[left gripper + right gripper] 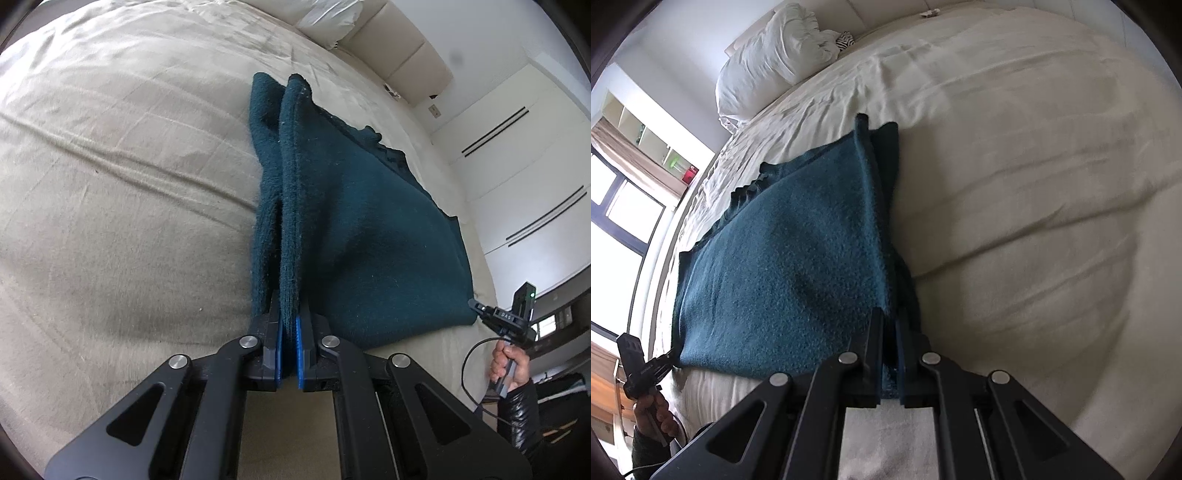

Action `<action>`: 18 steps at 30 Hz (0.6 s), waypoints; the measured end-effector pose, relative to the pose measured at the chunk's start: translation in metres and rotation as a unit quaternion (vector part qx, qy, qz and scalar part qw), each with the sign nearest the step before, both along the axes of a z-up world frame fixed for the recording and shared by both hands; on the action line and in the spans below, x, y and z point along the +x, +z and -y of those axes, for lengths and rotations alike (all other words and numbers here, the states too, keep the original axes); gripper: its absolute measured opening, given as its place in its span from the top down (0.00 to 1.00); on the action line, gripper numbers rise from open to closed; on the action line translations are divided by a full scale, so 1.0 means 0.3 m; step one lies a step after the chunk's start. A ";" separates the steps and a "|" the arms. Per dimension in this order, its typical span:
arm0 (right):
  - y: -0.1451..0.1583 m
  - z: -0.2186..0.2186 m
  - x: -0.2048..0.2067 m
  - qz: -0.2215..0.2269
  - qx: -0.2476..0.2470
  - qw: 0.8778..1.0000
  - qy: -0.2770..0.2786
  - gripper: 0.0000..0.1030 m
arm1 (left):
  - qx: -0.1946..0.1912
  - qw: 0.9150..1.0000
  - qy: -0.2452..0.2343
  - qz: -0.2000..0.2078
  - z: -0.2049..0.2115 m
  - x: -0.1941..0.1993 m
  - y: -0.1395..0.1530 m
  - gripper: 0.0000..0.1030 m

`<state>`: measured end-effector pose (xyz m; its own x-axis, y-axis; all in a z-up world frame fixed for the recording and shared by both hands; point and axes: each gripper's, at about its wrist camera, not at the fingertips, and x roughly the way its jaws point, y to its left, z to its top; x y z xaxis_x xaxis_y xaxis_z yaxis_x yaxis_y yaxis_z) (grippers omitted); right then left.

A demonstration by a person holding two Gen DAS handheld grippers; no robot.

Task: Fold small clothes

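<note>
Covering the bed, a beige sheet (110,155) bears the teal cloth (351,229), pinched by both tongs (289,325) (889,325).

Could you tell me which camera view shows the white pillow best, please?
The right wrist view: the white pillow shows whole at the head of the bed, beyond the teal garment. The left wrist view catches only a corner at its top edge.
</note>
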<state>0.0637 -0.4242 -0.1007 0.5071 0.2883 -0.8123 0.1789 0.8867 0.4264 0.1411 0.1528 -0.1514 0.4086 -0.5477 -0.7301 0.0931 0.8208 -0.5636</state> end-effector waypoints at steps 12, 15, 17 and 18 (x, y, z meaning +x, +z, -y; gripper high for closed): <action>0.054 0.043 -0.041 0.023 0.002 0.999 -0.029 0.68 | -0.009 0.999 0.015 -0.031 -0.051 -0.052 0.042 0.94; 0.125 0.075 -0.055 0.047 0.005 0.998 -0.047 0.68 | 0.039 0.999 0.015 -0.008 -0.037 -0.071 0.140 0.94; 0.178 0.064 -0.035 0.075 0.027 0.996 -0.041 0.68 | 0.051 0.998 0.009 0.029 0.001 -0.049 0.232 0.94; 0.188 0.046 -0.014 0.081 0.047 0.995 -0.029 0.68 | 0.051 0.998 0.000 0.045 0.032 -0.025 0.267 0.94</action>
